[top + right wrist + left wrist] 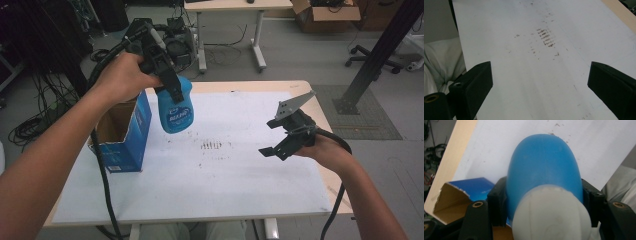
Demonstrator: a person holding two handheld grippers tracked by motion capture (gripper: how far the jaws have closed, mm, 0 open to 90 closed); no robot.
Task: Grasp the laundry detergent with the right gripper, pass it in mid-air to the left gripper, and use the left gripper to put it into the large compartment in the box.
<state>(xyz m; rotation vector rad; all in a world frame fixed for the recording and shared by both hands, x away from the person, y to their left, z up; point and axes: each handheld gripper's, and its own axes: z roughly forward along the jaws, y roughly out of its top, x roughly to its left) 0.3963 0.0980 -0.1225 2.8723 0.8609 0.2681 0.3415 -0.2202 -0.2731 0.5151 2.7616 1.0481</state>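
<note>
Here, in the high view, we see the left gripper (172,92) at upper left of the frame, its jaws clamped on a blue bottle (175,107) that hangs in the air, clear of the white table (240,180) and just right of an open blue cardboard box (122,131). In the left gripper view the bottle (544,170) sits at centre frame, its white cap (551,213) nearest the camera, a black jaw pressing on each side. At right of centre in the high view we find the right gripper (272,137), jaws spread wide and holding nothing. In the right gripper view, the right gripper (540,82) frames bare tabletop with a patch of brown marks (546,38) in the upper middle.
</note>
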